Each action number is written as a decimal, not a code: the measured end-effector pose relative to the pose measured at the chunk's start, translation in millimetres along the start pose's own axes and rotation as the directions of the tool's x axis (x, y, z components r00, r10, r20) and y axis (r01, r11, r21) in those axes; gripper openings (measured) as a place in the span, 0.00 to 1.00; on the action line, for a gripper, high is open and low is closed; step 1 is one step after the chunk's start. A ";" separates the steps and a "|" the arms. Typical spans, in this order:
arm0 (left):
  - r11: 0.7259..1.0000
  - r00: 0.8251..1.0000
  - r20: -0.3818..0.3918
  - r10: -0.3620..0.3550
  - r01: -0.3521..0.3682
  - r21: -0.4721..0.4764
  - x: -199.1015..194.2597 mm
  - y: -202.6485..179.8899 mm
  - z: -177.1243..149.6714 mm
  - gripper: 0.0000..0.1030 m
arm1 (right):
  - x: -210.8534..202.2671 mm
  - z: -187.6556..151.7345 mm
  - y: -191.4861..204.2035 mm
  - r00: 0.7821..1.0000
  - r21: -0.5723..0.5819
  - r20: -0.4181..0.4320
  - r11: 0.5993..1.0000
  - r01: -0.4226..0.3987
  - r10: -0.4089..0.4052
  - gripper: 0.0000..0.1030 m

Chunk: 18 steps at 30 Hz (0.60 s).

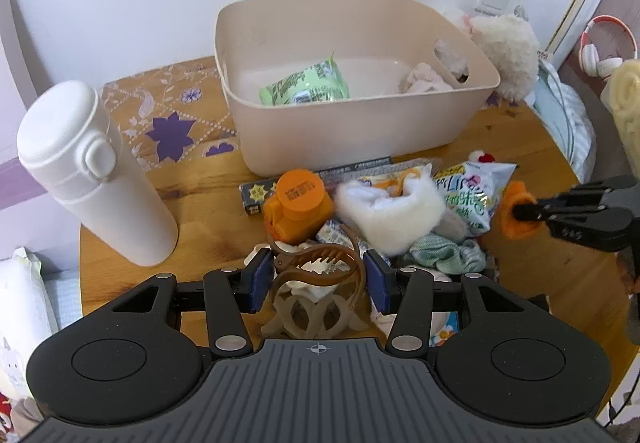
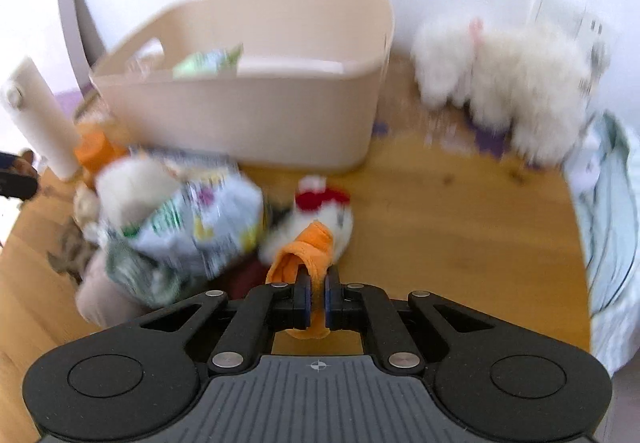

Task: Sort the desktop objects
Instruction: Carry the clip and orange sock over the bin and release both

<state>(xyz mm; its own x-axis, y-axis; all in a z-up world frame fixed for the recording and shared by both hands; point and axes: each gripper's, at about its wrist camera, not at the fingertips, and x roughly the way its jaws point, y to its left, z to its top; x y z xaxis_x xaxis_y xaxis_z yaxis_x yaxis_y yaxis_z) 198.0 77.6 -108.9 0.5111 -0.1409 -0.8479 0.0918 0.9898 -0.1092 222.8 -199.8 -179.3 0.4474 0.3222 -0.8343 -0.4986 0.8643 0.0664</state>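
While the left gripper stands wide apart around one brown hair claw, the right gripper pinches one orange-footed plush chick near one beige bin containing one green packet.

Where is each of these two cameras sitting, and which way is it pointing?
Left wrist: rides on the left claw, facing the beige bin across the pile; its open fingers straddle a brown hair clip. The right claw shows at the right edge.
Right wrist: rides on the right claw, facing the bin from the right; its fingers pinch an orange cloth piece.
Shared: bin, white bottle, snack bag.
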 end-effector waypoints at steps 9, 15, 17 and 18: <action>1.000 0.997 0.077 -0.023 0.023 0.004 -10.2 -8.1 35.1 0.49 | -54.0 61.3 -10.9 0.981 -0.008 0.193 1.000 -0.002 0.004 0.06; 1.000 0.990 0.140 -0.020 0.017 0.021 -15.4 -14.1 65.5 0.49 | -64.0 94.7 -12.3 0.965 -0.033 0.263 0.999 -0.002 0.011 0.06; 0.999 0.986 0.167 -0.007 0.000 0.041 -16.8 -17.9 76.4 0.49 | -64.2 103.5 -10.1 0.962 -0.041 0.273 0.999 -0.003 0.014 0.06; 0.999 0.984 0.179 0.005 -0.013 0.048 -16.6 -19.9 82.2 0.49 | -62.2 109.4 -8.1 0.961 -0.045 0.277 0.999 -0.002 0.014 0.06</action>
<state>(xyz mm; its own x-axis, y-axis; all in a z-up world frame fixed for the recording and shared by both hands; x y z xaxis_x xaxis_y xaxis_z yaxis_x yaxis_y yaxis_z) 257.9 58.4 -50.0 0.6563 -0.1380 -0.7418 0.1259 0.9894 -0.0727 280.3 -184.6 -68.0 0.6286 0.4288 -0.6488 -0.5325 0.8454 0.0428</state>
